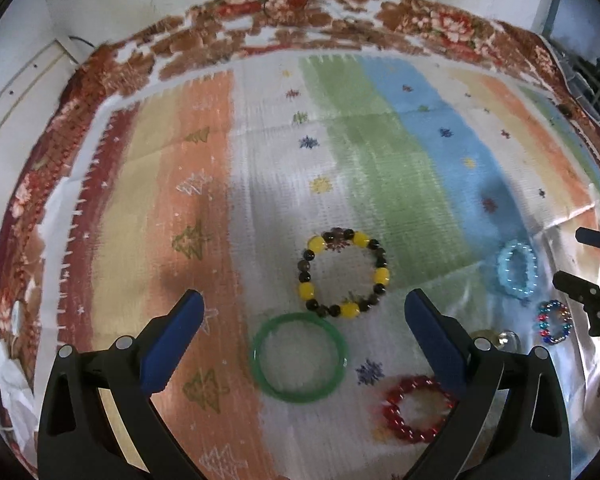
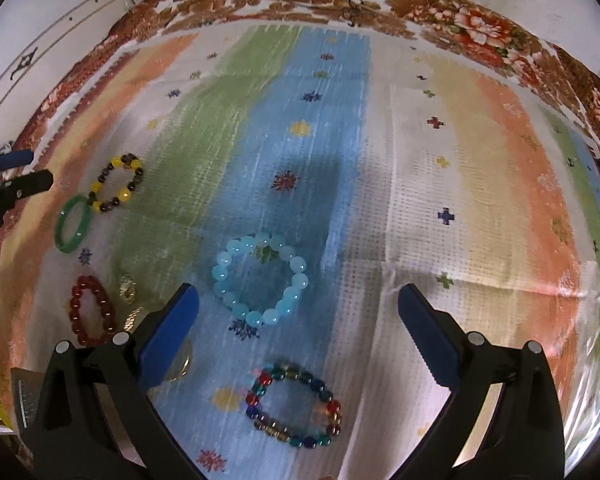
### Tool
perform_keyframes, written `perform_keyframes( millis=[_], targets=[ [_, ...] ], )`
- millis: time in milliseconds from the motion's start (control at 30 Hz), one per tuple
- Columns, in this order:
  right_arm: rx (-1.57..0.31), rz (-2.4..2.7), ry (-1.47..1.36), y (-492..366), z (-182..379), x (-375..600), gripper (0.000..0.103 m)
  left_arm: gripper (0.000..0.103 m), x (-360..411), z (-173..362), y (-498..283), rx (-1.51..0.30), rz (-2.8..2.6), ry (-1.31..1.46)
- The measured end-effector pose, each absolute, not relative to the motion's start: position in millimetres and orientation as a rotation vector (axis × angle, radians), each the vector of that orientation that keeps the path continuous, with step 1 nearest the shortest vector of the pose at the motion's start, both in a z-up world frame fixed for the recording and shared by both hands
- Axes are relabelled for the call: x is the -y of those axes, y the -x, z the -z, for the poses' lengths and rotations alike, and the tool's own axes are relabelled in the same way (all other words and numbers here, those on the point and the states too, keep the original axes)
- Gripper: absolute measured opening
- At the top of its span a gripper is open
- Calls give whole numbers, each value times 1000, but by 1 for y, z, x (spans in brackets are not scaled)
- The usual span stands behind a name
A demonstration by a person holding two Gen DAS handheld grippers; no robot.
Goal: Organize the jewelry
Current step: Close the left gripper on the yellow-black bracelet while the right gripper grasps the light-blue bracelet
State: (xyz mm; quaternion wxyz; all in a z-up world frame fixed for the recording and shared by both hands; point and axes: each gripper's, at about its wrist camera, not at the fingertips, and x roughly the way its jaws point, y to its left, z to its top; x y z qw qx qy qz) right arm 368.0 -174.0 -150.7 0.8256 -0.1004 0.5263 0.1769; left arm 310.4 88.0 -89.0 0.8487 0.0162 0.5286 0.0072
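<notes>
Both grippers hang above the striped cloth [image 1: 380,168], tilted down toward it, fingers pointing away from the holder. The left gripper [image 1: 304,304] has its blue-padded jaws spread wide and holds nothing; the right gripper [image 2: 298,300] is spread just as wide, also with nothing in it.

Taking the pale blue bead bracelet [image 2: 260,278] as the landmark: it lies on the cloth's blue stripe, just ahead of the right gripper and between its fingers. The multicoloured bead bracelet [image 2: 294,406] lies nearer the camera than it, also between those fingers. Well to its left lie the yellow-and-dark bead bracelet [image 1: 344,274] and the green bangle [image 1: 300,356], close beside each other, with the bangle between the left fingers. The red bead bracelet [image 1: 418,408] lies left of the landmark and nearer, partly covered by the left gripper's right finger.

A small gold-coloured item [image 2: 127,288] beside the red bracelet is too blurred to identify. A round object behind the right gripper's left finger is mostly hidden.
</notes>
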Motion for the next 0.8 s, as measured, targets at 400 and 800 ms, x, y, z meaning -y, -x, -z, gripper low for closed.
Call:
perform_keyframes(
  millis=[400,800],
  targets=[
    [-1251,-361,225,-399,194,174,93,98,-99,133,-344,-1220,8,-8],
    [-1278,-350,263,-406,204,170,88,74,-99,158,-355,-1288,-15,-20]
  ],
)
